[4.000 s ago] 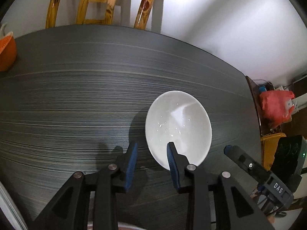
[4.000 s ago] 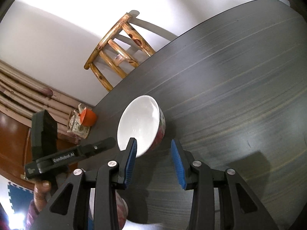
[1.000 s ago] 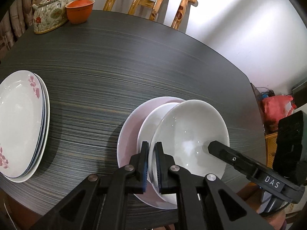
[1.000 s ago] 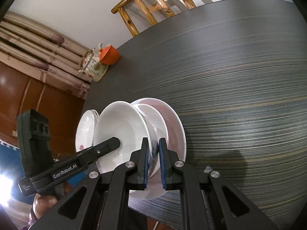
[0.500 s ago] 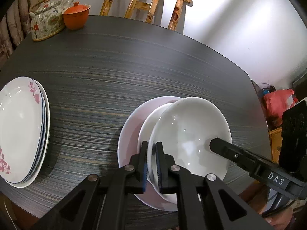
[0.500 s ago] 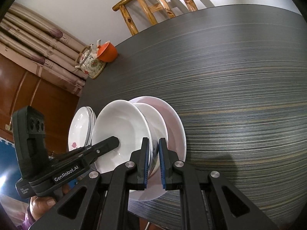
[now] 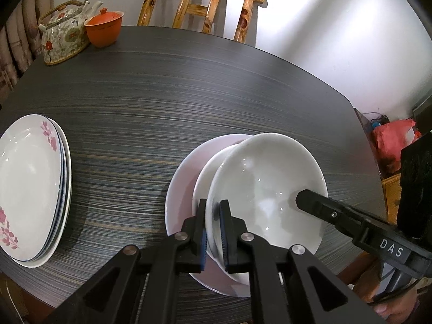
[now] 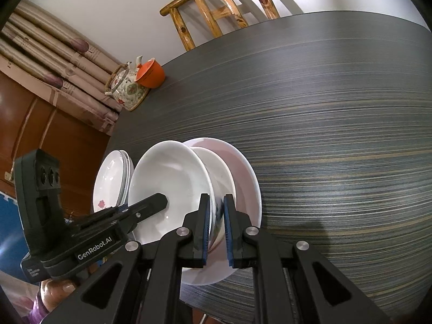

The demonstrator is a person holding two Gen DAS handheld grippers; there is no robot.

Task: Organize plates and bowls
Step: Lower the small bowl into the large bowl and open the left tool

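Observation:
A white bowl sits tilted in a second white bowl, which rests on a pale pink plate near the table's front edge. My left gripper is shut on the top bowl's near rim. My right gripper is shut on the opposite rim of the same bowl. The pink plate shows beneath it. Each gripper appears in the other's view: the right gripper over the bowl's right side, the left gripper over its left side.
A stack of floral white plates lies at the table's left edge. At the far left corner stand a floral teapot and an orange cup. A wooden chair is behind the dark table.
Four seconds ago both grippers stood open at bowls on bare table; now both are shut on the top bowl over the pink plate. In the last second the bowl barely shifted.

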